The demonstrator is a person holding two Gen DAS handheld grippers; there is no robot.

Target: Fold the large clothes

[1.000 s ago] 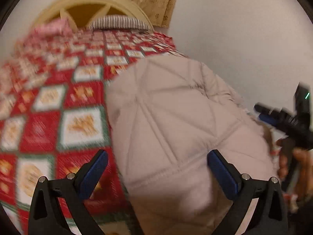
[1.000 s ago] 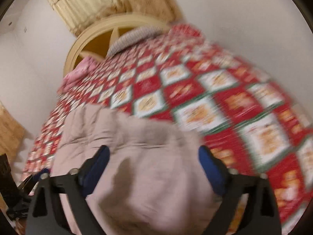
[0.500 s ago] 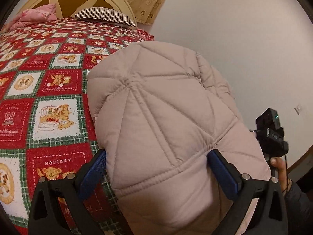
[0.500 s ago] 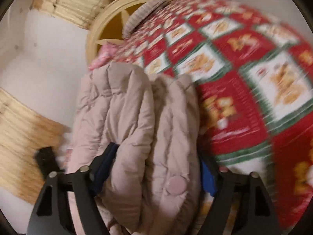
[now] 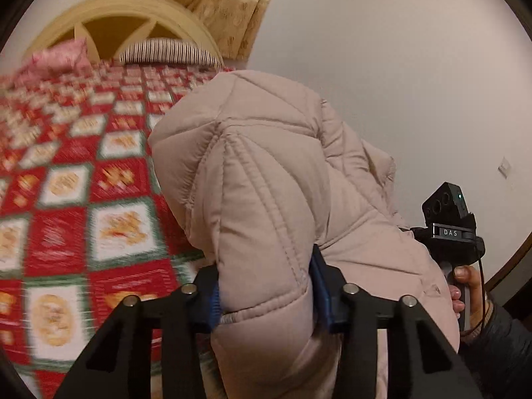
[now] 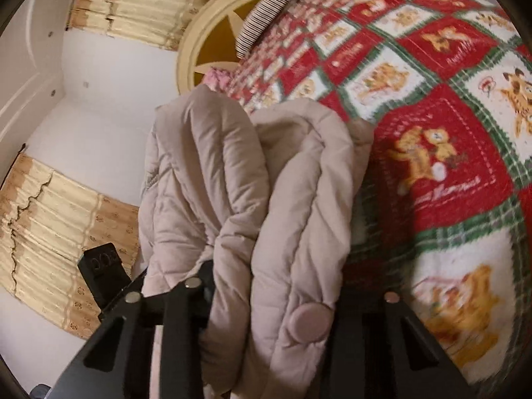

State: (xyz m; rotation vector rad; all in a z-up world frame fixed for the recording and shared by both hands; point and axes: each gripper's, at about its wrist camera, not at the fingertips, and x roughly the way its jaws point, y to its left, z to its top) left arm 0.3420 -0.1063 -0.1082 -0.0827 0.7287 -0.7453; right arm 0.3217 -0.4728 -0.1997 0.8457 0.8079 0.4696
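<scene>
Puffer jacket (image 5: 266, 179), pale pink and quilted, is bunched up above the bed's red-and-green holiday quilt (image 5: 66, 206), gripped from both sides. Left claw (image 5: 266, 296) is clamped on a thick fold of it, blue pads pressed into the padding, and the right claw (image 6: 266, 302) is pinched on another bundle of folds beside a round snap button (image 6: 308, 322). Behind the bed stand a cream headboard (image 5: 126, 13) and a striped pillow (image 5: 166, 51).

"das" label on right hand-held gripper (image 5: 449, 232) body; quilt (image 6: 442, 179) lettering blurred, unreadable.
</scene>
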